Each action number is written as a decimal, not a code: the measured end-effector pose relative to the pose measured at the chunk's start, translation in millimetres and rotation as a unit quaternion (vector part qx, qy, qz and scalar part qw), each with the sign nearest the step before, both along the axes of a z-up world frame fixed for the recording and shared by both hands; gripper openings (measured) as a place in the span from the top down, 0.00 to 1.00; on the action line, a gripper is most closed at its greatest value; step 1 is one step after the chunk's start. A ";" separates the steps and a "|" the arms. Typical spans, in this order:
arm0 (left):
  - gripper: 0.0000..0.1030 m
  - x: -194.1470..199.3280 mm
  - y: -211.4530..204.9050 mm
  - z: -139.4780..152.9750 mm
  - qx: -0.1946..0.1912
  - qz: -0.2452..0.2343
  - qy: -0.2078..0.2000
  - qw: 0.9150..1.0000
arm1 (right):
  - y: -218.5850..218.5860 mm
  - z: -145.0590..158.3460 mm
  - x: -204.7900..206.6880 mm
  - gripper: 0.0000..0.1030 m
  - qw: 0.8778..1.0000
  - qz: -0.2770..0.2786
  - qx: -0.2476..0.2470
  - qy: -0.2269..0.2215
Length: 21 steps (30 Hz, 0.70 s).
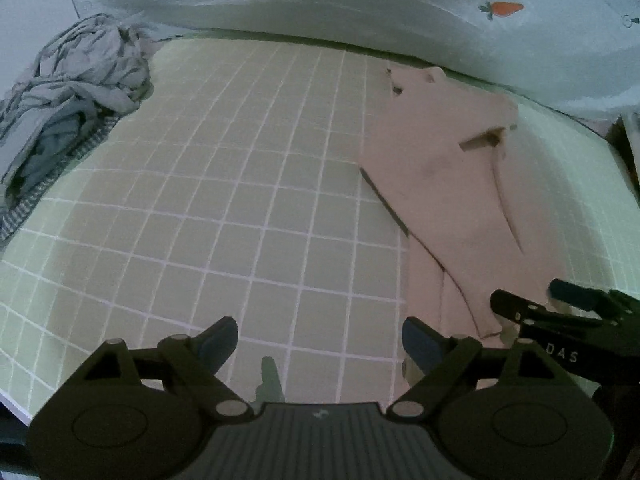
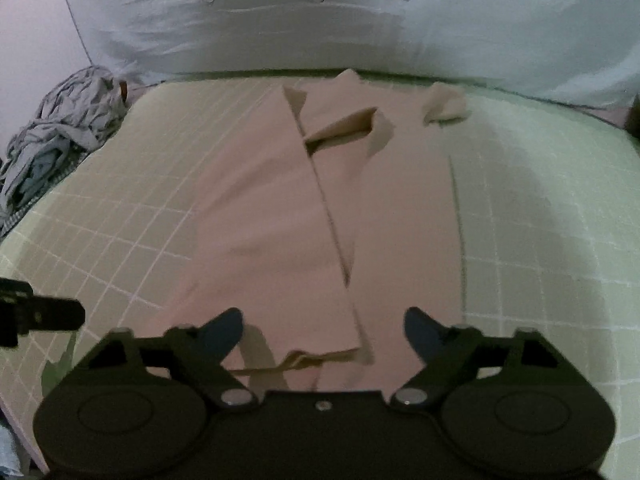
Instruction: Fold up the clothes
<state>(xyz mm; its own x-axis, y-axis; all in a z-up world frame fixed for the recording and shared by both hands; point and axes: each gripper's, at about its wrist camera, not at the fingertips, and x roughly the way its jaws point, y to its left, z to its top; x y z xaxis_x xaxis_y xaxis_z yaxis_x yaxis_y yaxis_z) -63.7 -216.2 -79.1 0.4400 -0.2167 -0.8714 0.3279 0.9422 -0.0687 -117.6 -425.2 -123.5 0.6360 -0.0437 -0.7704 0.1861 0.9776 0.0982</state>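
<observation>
A pale pink garment (image 2: 304,208) lies flat on the green checked mat (image 2: 540,240), its sides folded in over the middle, collar end at the far side. In the left wrist view the same pink garment (image 1: 448,184) lies to the right. My left gripper (image 1: 320,340) is open above bare mat (image 1: 224,184), left of the garment's near end, with nothing between its fingers. My right gripper (image 2: 323,330) hangs open over the garment's near hem; its pads do not press on the cloth. The right gripper (image 1: 536,300) shows at the right edge of the left wrist view, the left gripper's finger (image 2: 48,314) at the left edge of the right wrist view.
A crumpled heap of grey and striped clothes (image 1: 68,92) sits at the mat's far left corner, seen also as a grey heap (image 2: 60,136) in the right wrist view. A white quilt with carrot prints (image 1: 360,4) bounds the far side. The mat's near edge (image 1: 12,400) drops off at lower left.
</observation>
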 end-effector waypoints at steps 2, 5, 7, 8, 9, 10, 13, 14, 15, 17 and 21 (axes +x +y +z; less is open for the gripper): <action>0.12 8.1 0.1 -0.8 0.000 -0.004 0.003 1.000 | 1.7 -1.9 -0.6 0.41 1.000 -0.002 0.004 0.003; 0.12 17.2 1.3 -0.3 -0.002 -0.006 0.004 1.000 | 4.1 -2.6 0.4 0.52 1.000 -0.008 0.001 0.011; 0.12 20.1 0.3 1.2 -0.003 -0.007 0.001 1.000 | 4.0 -0.3 -1.3 0.62 1.000 -0.011 -0.001 0.009; 0.12 20.6 -0.7 1.9 -0.004 -0.010 0.000 1.000 | 3.6 0.9 -2.7 0.71 1.000 -0.011 -0.002 0.007; 0.12 20.5 -2.1 2.2 -0.006 -0.015 -0.001 1.000 | 3.2 2.2 -4.7 0.82 1.000 -0.011 -0.002 0.004; 0.12 20.2 -4.1 2.4 -0.007 -0.020 0.000 1.000 | 3.1 3.7 -7.3 0.87 1.000 -0.010 -0.003 0.000; 0.12 18.0 -10.3 1.9 -0.010 -0.037 0.001 0.999 | 3.7 12.1 -18.2 0.97 1.000 -0.009 -0.002 -0.022; 0.12 17.4 -12.4 1.2 -0.010 -0.041 0.002 0.999 | 4.8 15.8 -22.3 0.98 0.999 -0.008 -0.003 -0.031; 0.12 16.8 -14.6 0.5 -0.010 -0.045 0.003 0.999 | 6.1 19.1 -25.9 0.98 0.999 -0.008 -0.005 -0.036; 0.12 15.5 -18.5 -1.7 -0.013 -0.053 0.008 0.999 | 7.7 24.9 -32.1 0.98 0.999 -0.014 -0.005 -0.041; 0.12 7.1 -30.4 -8.3 -0.019 -0.072 0.022 0.997 | 8.7 33.0 -49.2 0.98 0.998 -0.026 0.009 -0.049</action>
<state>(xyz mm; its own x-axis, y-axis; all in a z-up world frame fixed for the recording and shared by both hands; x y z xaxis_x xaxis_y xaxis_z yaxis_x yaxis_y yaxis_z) -56.5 -246.6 -87.5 0.3636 -0.3076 -0.8793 0.4562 0.8818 -0.1198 -166.9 -416.5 -90.5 0.7049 -0.0654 -0.7062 0.2259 0.9646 0.1361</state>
